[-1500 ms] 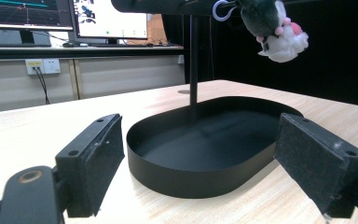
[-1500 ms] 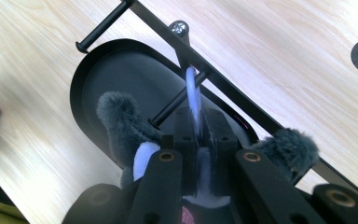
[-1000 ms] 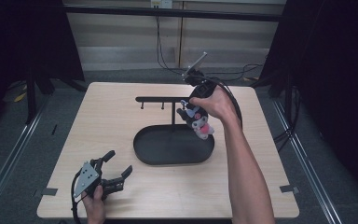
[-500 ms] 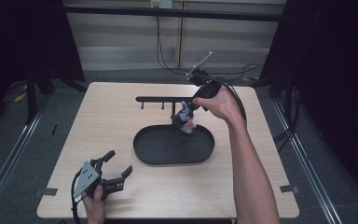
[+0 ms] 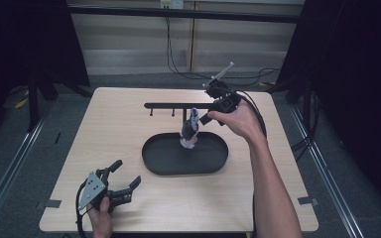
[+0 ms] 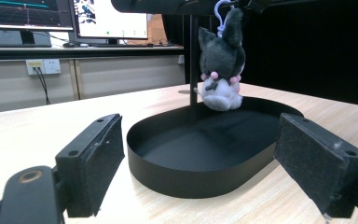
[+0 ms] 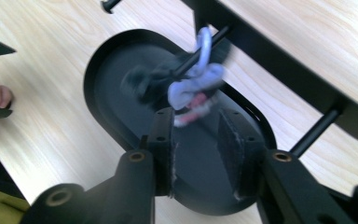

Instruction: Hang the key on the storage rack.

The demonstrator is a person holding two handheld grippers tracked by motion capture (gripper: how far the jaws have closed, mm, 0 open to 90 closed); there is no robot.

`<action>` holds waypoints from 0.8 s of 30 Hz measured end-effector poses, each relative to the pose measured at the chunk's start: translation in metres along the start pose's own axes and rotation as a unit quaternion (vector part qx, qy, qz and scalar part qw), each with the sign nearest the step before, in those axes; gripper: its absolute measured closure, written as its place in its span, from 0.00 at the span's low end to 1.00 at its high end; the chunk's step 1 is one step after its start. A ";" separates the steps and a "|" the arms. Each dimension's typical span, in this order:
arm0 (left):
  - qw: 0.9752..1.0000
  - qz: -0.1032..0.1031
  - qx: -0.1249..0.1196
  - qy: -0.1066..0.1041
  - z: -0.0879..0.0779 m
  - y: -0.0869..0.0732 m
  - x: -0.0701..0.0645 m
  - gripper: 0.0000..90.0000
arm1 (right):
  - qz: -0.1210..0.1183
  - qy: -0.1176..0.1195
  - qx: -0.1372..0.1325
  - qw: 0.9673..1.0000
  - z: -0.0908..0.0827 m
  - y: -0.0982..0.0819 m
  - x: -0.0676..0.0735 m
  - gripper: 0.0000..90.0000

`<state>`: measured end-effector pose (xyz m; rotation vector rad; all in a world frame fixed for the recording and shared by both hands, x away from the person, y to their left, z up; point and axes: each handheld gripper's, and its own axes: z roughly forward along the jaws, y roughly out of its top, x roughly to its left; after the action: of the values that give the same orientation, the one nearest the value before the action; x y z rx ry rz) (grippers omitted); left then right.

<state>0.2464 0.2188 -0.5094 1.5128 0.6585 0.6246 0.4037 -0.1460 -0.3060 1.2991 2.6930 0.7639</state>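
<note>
Since a second ago your right gripper [image 7: 196, 140] jaws have been opening off the plush keychain [image 5: 190, 130], now hanging on the rack [image 5: 178, 105] peg over the tray [image 5: 154, 166], left gripper [image 5: 121, 181] open, idle.

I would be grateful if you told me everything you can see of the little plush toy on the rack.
The plush toy is a small soft animal figure with a dark grey head, pointed ears, a pale grey-white body and pink dots at the neck. A lilac clip at its top is looped over a peg of the black rack, so it hangs upright above the black tray. The right gripper sits just below it, jaws apart, not pressing it.
</note>
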 end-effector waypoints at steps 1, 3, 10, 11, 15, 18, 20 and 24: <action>1.000 0.000 0.000 0.000 0.000 0.000 0.000 0.17 | -0.001 0.005 -0.004 1.000 0.000 -0.003 0.001 0.72; 1.000 0.000 0.000 0.000 0.000 0.000 0.000 0.17 | -0.002 0.021 -0.014 1.000 0.001 -0.009 0.002 0.71; 1.000 0.000 0.000 0.000 0.000 0.000 0.000 0.17 | 0.000 0.027 -0.028 0.999 0.009 -0.028 0.004 0.64; 1.000 0.000 0.000 0.000 0.000 0.000 0.000 0.17 | 0.005 0.030 -0.035 0.999 0.011 -0.034 0.004 0.62; 1.000 0.000 0.000 0.001 0.000 0.000 0.000 0.17 | 0.020 0.035 -0.059 0.997 0.012 -0.047 0.003 0.56; 1.000 0.000 -0.001 0.001 0.000 0.000 0.000 0.17 | 0.019 0.039 -0.093 0.995 0.013 -0.060 0.004 0.51; 1.000 0.000 0.000 0.001 0.000 0.000 0.000 0.17 | 0.017 0.049 -0.100 0.994 0.017 -0.068 0.006 0.47; 1.000 0.001 0.000 0.003 0.000 0.000 0.000 0.17 | 0.013 0.041 -0.110 0.993 0.025 -0.082 0.007 0.38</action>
<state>0.2462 0.2187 -0.5094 1.5118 0.6609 0.6304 0.3466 -0.1737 -0.3647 1.2779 2.5665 1.1039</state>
